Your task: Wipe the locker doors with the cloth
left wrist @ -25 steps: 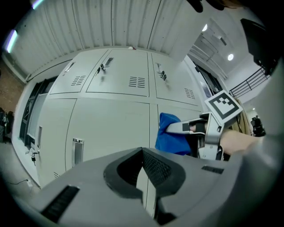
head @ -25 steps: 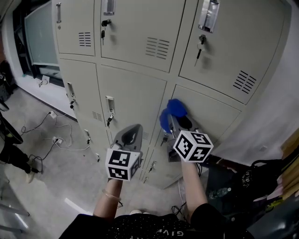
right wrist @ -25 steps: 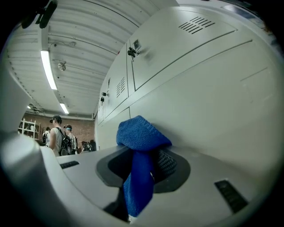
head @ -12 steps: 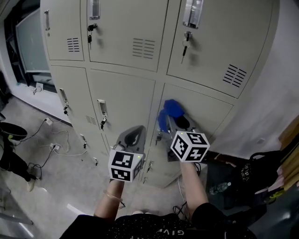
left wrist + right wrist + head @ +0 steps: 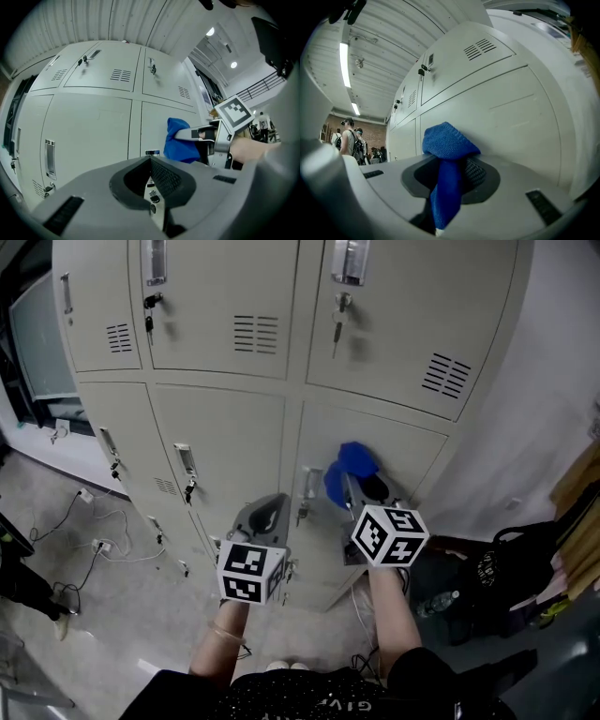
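A bank of pale beige locker doors (image 5: 225,437) fills the head view, each with a metal handle, a key and vent slots. My right gripper (image 5: 356,486) is shut on a blue cloth (image 5: 348,468), which bunches out past the jaws close to the lower right door (image 5: 394,460); whether it touches is not visible. In the right gripper view the blue cloth (image 5: 447,161) hangs out between the jaws before that door (image 5: 506,126). My left gripper (image 5: 265,518) is shut and empty, held lower left of the cloth, off the doors. It sees the cloth (image 5: 180,140) at right.
Cables and a power strip (image 5: 103,521) lie on the grey floor at left. A black bag (image 5: 511,573) and a water bottle (image 5: 439,602) sit on the floor at right, beside the white wall (image 5: 553,381). Several people (image 5: 347,138) stand far off.
The head view has swung so the lockers shifted left and the bag came further into view. Both grippers hold about the same place, cloth still by the lower right door.
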Motion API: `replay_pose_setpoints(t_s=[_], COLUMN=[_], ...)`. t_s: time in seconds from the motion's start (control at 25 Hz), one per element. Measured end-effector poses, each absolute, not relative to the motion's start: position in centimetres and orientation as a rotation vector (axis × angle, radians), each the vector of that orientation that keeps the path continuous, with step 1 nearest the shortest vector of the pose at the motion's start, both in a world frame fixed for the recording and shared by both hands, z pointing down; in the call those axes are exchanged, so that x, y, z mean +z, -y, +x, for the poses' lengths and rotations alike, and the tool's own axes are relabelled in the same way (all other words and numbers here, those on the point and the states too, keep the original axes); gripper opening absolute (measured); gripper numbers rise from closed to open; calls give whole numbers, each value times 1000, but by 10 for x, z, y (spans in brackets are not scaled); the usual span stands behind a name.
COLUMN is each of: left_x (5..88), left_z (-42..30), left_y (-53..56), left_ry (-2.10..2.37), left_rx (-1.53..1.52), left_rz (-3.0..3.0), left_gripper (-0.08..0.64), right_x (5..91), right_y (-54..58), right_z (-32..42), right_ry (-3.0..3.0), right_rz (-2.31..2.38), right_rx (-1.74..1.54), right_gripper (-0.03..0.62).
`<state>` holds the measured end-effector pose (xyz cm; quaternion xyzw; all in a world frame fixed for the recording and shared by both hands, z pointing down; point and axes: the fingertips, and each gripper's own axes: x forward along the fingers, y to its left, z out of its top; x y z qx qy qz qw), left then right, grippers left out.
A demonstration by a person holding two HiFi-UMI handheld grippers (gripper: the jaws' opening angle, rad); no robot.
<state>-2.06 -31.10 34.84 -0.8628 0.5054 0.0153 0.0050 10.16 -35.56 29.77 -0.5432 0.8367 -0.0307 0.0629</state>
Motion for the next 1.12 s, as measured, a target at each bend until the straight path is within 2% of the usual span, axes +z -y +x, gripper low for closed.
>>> replay_pose_setpoints(t_s=[1.12], left_x=[355], left_z=[52], left_y=[311], left_ry=[-1415], left_rx=[42], left_rz=[-2815], left_gripper=[6], right_x=[303], right_y=[327], right_z=[259], right_ry=[-2262], right_rz=[-1932], right_rx=[-73], right_gripper=[109])
